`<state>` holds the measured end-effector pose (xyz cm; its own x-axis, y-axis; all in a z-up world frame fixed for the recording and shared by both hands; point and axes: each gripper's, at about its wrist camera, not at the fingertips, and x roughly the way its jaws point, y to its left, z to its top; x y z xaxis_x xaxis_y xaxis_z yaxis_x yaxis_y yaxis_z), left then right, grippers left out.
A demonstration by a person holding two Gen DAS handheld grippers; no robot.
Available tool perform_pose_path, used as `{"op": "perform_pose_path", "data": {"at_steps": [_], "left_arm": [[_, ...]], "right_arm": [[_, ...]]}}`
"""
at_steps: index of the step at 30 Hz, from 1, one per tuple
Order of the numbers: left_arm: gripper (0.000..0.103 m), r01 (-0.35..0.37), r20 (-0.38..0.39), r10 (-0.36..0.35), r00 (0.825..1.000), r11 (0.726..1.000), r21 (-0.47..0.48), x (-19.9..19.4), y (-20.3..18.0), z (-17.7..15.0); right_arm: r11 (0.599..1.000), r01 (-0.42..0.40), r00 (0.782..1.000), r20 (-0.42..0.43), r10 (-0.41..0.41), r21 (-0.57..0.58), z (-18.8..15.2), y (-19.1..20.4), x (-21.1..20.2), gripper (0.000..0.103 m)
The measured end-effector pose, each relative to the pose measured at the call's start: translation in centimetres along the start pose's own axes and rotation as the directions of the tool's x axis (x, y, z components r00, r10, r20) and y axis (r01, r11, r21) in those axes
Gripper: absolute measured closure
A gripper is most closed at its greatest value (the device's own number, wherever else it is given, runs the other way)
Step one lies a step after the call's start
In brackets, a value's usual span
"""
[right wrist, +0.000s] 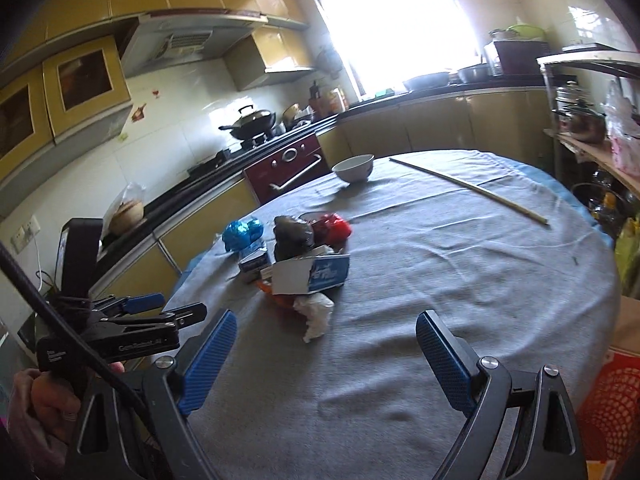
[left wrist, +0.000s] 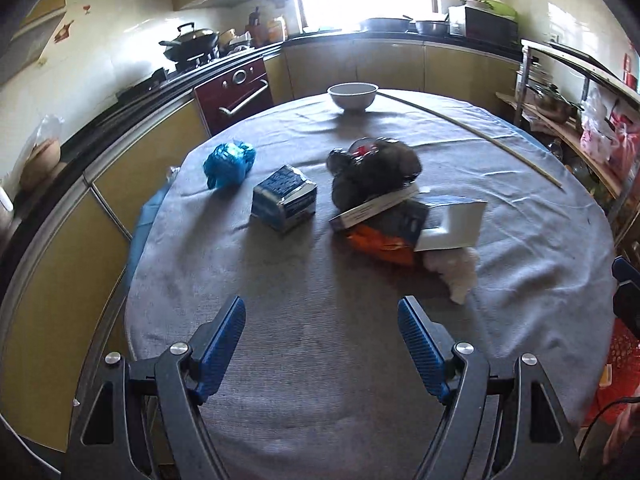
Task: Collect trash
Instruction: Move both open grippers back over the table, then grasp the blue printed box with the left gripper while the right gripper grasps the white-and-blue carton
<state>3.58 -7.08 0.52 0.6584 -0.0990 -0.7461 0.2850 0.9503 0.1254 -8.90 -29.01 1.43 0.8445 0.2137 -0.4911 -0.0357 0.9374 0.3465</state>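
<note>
Nothing is held yet, so this looks like the approach step of collecting the trash: both grippers hang over the near, bare part of the counter (left wrist: 320, 380), short of the litter. The left gripper (left wrist: 322, 320) has its jaws well apart with nothing between them, and the right gripper (right wrist: 326, 338) stands wider still, also empty. The trash lies in a loose heap toward the middle of the grey cloth: a crumpled blue wrapper (left wrist: 229, 163) apart on the left, a small blue carton (left wrist: 284, 203) with a torn top beside it, then a dark bag (left wrist: 374, 176) slumped over a flat box (left wrist: 448, 222), an orange packet (left wrist: 382, 245) under that, and a white tissue (left wrist: 454, 272) nearest the jaws. The tissue is soft and wadded, the wrapper shiny and crinkled, the cartons stiff-edged card. The next move probably calls for reaching forward to the nearest piece, likely the tissue, and pinching low so the soft wad bunches. A white bowl (left wrist: 353, 95) and a thin stick (left wrist: 476, 136) lie farther back.
</note>
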Motion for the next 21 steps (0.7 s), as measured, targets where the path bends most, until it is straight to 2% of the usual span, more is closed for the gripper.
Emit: {"op": "perform_pose_path", "data": {"at_steps": [14,21], "left_arm": [[0.024,-0.004,-0.034,0.004,0.999,1.0,-0.014,2.4,1.1,0.3],[0.024,-0.009,-0.086,0.005,0.996,0.999,-0.053,4.7,3.1,0.3]], "right_arm": [[1.0,-0.016,0.999,-0.039,0.016,-0.002,1.0,0.6,3.4,0.01],[1.0,-0.017,0.997,-0.077,0.018,0.011,2.0,0.4,6.8,0.01]]}}
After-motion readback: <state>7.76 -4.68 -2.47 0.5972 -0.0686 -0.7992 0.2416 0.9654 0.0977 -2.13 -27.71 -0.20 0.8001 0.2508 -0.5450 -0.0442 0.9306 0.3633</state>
